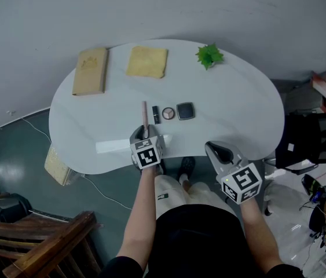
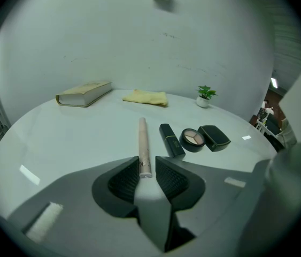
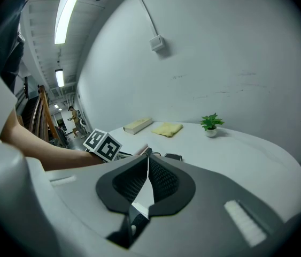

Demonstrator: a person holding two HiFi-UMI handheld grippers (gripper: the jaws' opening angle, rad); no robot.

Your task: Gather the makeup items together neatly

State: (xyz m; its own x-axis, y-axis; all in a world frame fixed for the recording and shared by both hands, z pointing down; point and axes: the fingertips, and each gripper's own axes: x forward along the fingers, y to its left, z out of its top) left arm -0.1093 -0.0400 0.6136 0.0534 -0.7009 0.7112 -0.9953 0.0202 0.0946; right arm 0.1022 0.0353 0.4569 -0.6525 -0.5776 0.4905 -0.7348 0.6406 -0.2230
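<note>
The left gripper [image 2: 147,166] has its jaws pinched on the near end of the stick [image 2: 143,139], which lies on the tabletop [image 1: 238,112] just left of the lipstick [image 2: 171,140]; light, stiff and smooth, it may swivel from an end hold, so mid-length seems safer, while the right gripper [image 3: 146,163] has its jaws closed, empty.

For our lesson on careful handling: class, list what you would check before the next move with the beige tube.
1. Left gripper closed on the near end of the beige tube: ok.
2. Tube lying flat on the table: ok.
3. Tube snug against the black lipstick: not ok, a gap shows.
4. Lipstick, round palette and square compact in one row: ok.
5. Right gripper shut, empty, away from the items: ok.
</note>
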